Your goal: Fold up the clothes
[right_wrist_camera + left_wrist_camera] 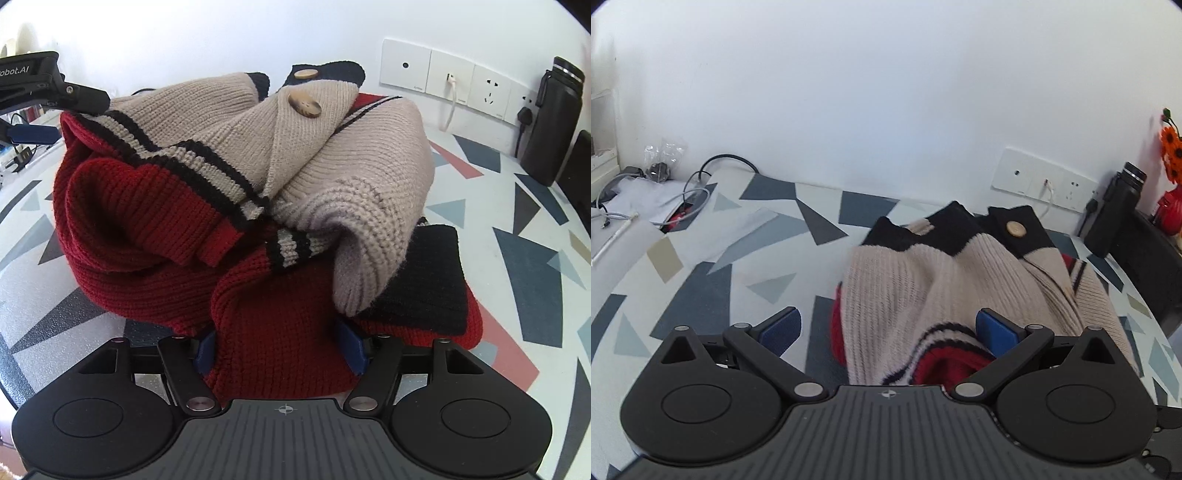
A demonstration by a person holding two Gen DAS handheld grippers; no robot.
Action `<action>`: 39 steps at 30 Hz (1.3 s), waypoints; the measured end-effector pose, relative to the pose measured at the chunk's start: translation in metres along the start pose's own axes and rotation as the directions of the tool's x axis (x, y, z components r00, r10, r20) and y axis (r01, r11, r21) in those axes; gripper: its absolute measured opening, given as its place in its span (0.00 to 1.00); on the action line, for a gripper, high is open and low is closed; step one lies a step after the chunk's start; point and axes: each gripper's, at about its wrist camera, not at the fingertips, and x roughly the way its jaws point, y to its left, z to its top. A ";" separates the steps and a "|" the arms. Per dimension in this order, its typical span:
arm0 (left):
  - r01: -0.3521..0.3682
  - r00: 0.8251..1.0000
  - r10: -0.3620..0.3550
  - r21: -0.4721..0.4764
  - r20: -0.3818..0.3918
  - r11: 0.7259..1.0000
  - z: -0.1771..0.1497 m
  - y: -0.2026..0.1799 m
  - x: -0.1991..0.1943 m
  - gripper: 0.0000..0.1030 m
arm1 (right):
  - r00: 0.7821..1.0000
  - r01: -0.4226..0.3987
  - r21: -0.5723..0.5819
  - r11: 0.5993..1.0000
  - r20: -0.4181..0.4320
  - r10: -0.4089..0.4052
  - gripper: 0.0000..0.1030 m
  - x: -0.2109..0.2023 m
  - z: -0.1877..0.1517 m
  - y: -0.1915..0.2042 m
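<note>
A knit cardigan (pixel 332 173) in beige, red and black, with wooden buttons, lies bunched in a heap on the patterned table (pixel 524 258). My right gripper (pixel 277 349) is shut on a thick red fold at the heap's near edge, one blue pad on each side. In the left wrist view the cardigan (pixel 923 280) shows its beige side and black collar. My left gripper (pixel 888 330) stands wide open around its near end, the right pad (pixel 995 332) touching the knit and the left pad (pixel 781 328) apart from it. That left gripper (pixel 55 114) also appears at the heap's far left.
Wall sockets (pixel 450 79) with a white cable plugged in run behind the table. A black bottle (pixel 554 118) stands at the back right, with orange flowers (pixel 1171 147) and a red vase (pixel 1169 214) beside it. Cables and plastic bags (pixel 661 166) lie at the far left.
</note>
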 end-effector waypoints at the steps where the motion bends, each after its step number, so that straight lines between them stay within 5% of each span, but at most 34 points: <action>1: 0.006 1.000 -0.006 -0.012 -0.001 1.000 0.001 0.003 0.001 1.00 | 1.000 0.000 0.007 1.000 -0.006 0.000 0.59 0.001 0.003 -0.003; 5: 0.163 0.983 -0.172 -0.144 -0.056 0.976 0.001 0.030 0.013 1.00 | 0.999 -0.002 0.165 0.986 -0.034 0.008 0.45 0.005 0.016 -0.032; 8: 0.214 0.970 -0.231 -0.182 -0.077 0.960 -0.004 0.040 0.021 1.00 | 0.998 0.002 0.327 0.945 -0.054 0.017 0.38 0.011 0.031 -0.064; 14: 0.276 0.947 -0.303 -0.206 -0.108 0.939 -0.004 0.039 0.041 1.00 | 0.987 0.160 0.272 0.949 -0.058 -0.150 0.38 0.042 0.064 -0.078; 21: 0.354 0.910 -0.391 -0.233 -0.138 0.906 0.002 0.038 0.052 1.00 | 0.975 0.217 0.361 0.907 -0.041 -0.217 0.38 0.073 0.103 -0.112; 24: 0.344 0.917 -0.374 -0.201 -0.138 0.917 0.003 0.043 0.049 1.00 | 0.971 0.239 0.397 0.886 -0.068 -0.231 0.45 0.073 0.109 -0.119; 29: 0.286 0.935 -0.333 -0.295 -0.124 0.912 0.008 0.071 0.050 1.00 | 0.964 0.247 0.384 0.890 -0.006 -0.266 0.82 0.025 0.085 -0.103; 34: 0.191 0.960 -0.246 -0.329 -0.133 0.925 0.007 0.086 0.046 1.00 | 0.975 0.130 0.451 0.883 0.103 -0.196 0.88 -0.029 0.074 -0.094; 39: 0.092 0.977 -0.151 -0.345 -0.148 0.934 0.006 0.098 0.041 1.00 | 0.980 0.008 0.320 0.947 0.187 -0.071 0.92 -0.048 0.100 -0.050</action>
